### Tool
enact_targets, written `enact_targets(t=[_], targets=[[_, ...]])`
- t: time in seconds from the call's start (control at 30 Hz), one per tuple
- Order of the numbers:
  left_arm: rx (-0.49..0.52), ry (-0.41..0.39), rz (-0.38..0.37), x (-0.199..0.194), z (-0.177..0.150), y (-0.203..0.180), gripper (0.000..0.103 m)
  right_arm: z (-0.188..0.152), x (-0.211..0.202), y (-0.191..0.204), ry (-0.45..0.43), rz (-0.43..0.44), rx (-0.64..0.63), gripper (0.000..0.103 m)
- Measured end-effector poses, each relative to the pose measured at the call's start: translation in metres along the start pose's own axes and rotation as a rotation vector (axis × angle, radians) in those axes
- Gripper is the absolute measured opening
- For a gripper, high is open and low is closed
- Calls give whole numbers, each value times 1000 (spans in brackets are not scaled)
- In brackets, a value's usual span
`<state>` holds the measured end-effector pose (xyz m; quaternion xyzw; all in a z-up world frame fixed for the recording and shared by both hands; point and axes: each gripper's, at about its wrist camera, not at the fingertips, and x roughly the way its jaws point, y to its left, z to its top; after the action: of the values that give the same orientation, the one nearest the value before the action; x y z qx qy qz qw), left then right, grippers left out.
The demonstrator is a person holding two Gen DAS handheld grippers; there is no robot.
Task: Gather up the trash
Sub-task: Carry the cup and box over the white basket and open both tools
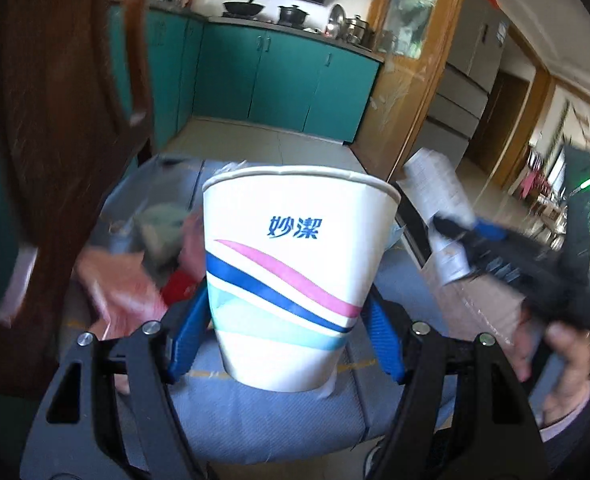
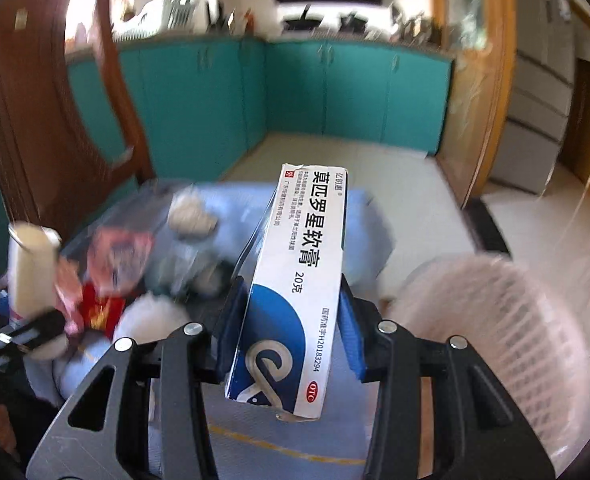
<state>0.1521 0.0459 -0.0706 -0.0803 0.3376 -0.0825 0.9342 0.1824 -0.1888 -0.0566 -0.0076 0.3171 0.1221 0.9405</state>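
My left gripper [image 1: 285,320] is shut on a white paper cup [image 1: 295,264] with blue, pink and teal stripes, held upright above a blue-grey cloth surface [image 1: 255,420]. The cup also shows blurred at the left of the right wrist view [image 2: 31,268]. My right gripper [image 2: 291,328] is shut on a white and blue medicine box [image 2: 295,280], held lengthwise between the blue pads. In the left wrist view the right gripper [image 1: 459,236] holds the same box [image 1: 435,196] at the right. Red and pink wrappers [image 1: 123,284] lie on the surface at the left.
A pale mesh basket [image 2: 495,320] stands at the right. A crumpled tissue [image 2: 193,214] and other litter lie on the cloth. A brown wooden door [image 1: 55,120] is at the left. Teal kitchen cabinets [image 2: 295,88] and a tiled floor [image 2: 375,168] lie ahead.
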Motion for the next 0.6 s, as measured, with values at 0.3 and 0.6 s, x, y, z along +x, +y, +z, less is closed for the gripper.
enact_targets(t=[0.3,0.6], targets=[[191,-36,-170,21,71,-124,72,49,-77,-107,-231,-101,135,44],[396,56,-291,88,7,-215,72,-24,-61,-190,-22,-196,290,44]])
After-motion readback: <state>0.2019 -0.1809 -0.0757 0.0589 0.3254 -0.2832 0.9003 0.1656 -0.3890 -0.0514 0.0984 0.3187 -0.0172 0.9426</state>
